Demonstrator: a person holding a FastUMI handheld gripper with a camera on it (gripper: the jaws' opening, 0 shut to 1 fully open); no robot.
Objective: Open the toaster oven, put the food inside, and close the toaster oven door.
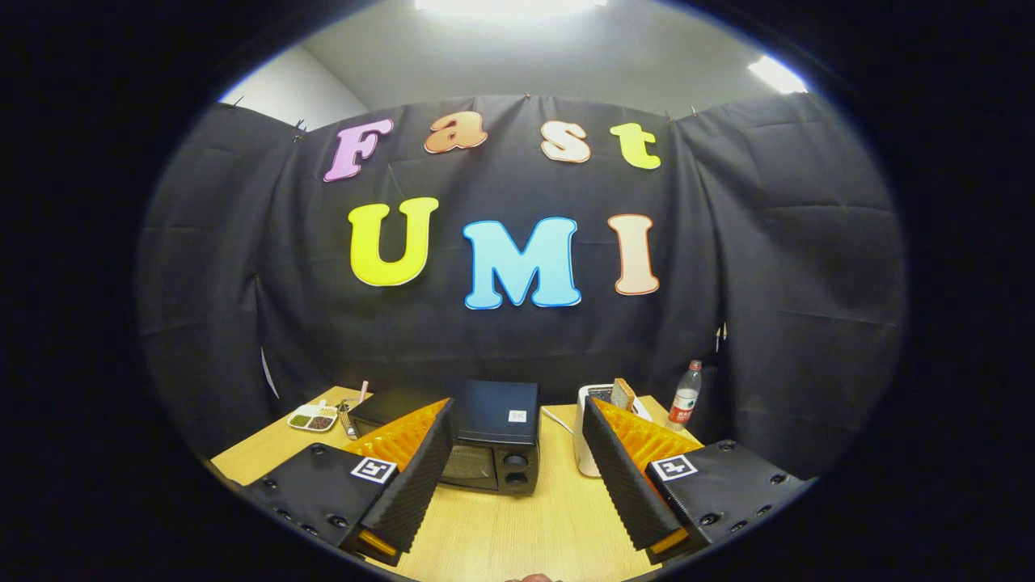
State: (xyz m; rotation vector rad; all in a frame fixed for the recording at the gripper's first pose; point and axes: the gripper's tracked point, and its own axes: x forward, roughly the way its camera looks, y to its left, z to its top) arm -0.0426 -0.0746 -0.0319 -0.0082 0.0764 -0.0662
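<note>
My hand-held gripper point(517, 465) hangs wide apart, empty. Toaster oven point(492, 440) at lower centre on the counter point(525, 525), door up. Fits pre-opening or finished. Any approach: stay level, centred on the door.

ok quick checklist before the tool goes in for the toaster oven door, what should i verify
1. Tool open with nothing held: ok, fingers stand wide apart and nothing is between them.
2. Toaster oven lined up: ok, it sits on the table just ahead, between the fingers.
3. Door state: ok, it looks shut and has yet to be opened.
4. Door handle located: cannot tell, the left finger covers part of the front.
5. Food located: cannot tell; a slice stands in the white toaster, and a small tray lies to the left.
6. Approach path: ok, bare table between tool and oven; the bottle stands off to the right.
</note>
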